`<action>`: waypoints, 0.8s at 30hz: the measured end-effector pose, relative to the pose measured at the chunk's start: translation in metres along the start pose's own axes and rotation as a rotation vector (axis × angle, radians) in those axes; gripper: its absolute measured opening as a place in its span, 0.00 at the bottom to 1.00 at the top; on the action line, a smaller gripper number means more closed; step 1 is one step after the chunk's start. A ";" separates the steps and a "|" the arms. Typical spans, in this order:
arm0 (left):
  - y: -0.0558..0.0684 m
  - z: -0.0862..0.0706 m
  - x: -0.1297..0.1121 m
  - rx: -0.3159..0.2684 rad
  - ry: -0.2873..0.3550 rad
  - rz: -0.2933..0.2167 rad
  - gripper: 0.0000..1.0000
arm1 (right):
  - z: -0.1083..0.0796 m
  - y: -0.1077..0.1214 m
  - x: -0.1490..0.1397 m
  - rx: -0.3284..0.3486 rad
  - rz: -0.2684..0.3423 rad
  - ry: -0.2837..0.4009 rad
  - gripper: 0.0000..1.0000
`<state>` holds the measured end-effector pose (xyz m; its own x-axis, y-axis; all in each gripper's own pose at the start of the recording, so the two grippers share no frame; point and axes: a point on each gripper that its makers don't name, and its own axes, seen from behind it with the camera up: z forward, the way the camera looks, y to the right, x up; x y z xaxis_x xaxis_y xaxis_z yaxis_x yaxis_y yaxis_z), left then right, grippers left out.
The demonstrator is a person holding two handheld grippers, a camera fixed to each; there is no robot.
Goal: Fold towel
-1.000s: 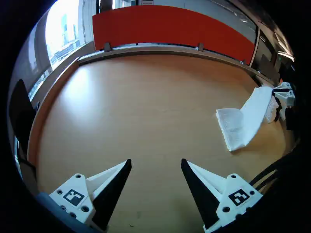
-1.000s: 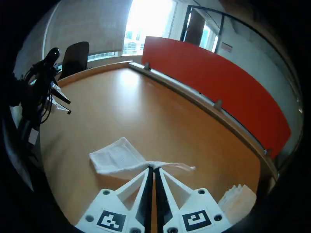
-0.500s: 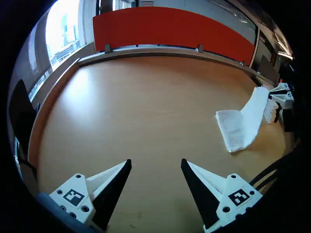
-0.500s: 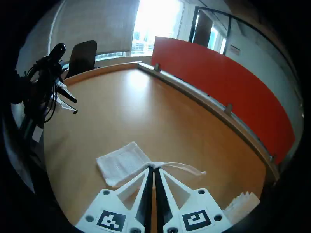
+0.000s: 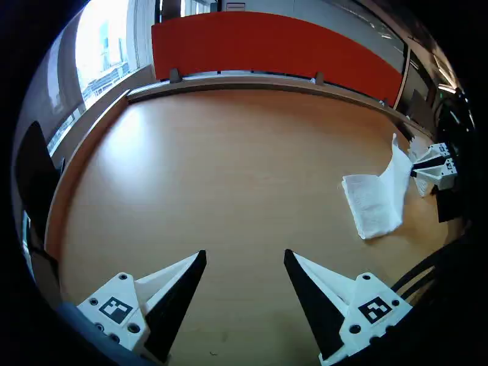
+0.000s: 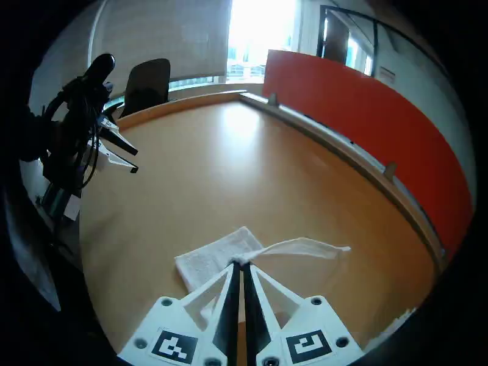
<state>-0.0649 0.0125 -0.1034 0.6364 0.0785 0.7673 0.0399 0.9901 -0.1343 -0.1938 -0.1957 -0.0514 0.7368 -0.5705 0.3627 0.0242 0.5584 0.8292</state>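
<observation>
Left gripper view showed the towel [image 5: 373,204] half raised; right gripper [image 6: 240,263] clamped its edge, left gripper [image 5: 244,253] gaped empty

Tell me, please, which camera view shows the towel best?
The left gripper view: the whole towel shows there, one part flat on the table, one edge held up by the right tool. The right gripper view sees it closer, but that tool's own fingers cover its near part.
</observation>
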 end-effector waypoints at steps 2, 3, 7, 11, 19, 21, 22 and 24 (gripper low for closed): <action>-0.002 -0.001 -0.001 0.003 0.000 -0.004 0.95 | 0.008 -0.009 -0.001 0.022 0.004 -0.005 0.05; -0.003 -0.001 -0.001 0.004 0.000 -0.006 0.95 | 0.012 -0.015 -0.002 0.034 0.007 -0.009 0.05; -0.007 -0.002 -0.004 0.009 -0.004 -0.011 0.95 | 0.025 -0.029 -0.010 0.064 0.014 -0.036 0.06; -0.010 -0.002 -0.006 0.015 -0.008 -0.011 0.95 | 0.030 -0.035 -0.020 0.074 0.027 -0.064 0.36; -0.010 -0.002 -0.008 0.015 -0.012 -0.015 0.95 | 0.023 -0.030 -0.032 0.065 0.068 -0.090 0.85; -0.009 -0.001 -0.007 0.013 -0.011 -0.015 0.95 | 0.021 -0.028 -0.035 0.061 0.075 -0.092 0.85; -0.009 -0.001 -0.007 0.012 -0.011 -0.013 0.95 | 0.020 -0.028 -0.036 0.059 0.077 -0.093 0.85; -0.008 -0.001 -0.007 0.011 -0.010 -0.011 0.95 | 0.019 -0.027 -0.040 0.055 0.082 -0.096 0.85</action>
<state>-0.0685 0.0044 -0.1083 0.6280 0.0687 0.7752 0.0381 0.9922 -0.1188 -0.2363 -0.1996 -0.0806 0.6669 -0.5809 0.4667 -0.0721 0.5731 0.8163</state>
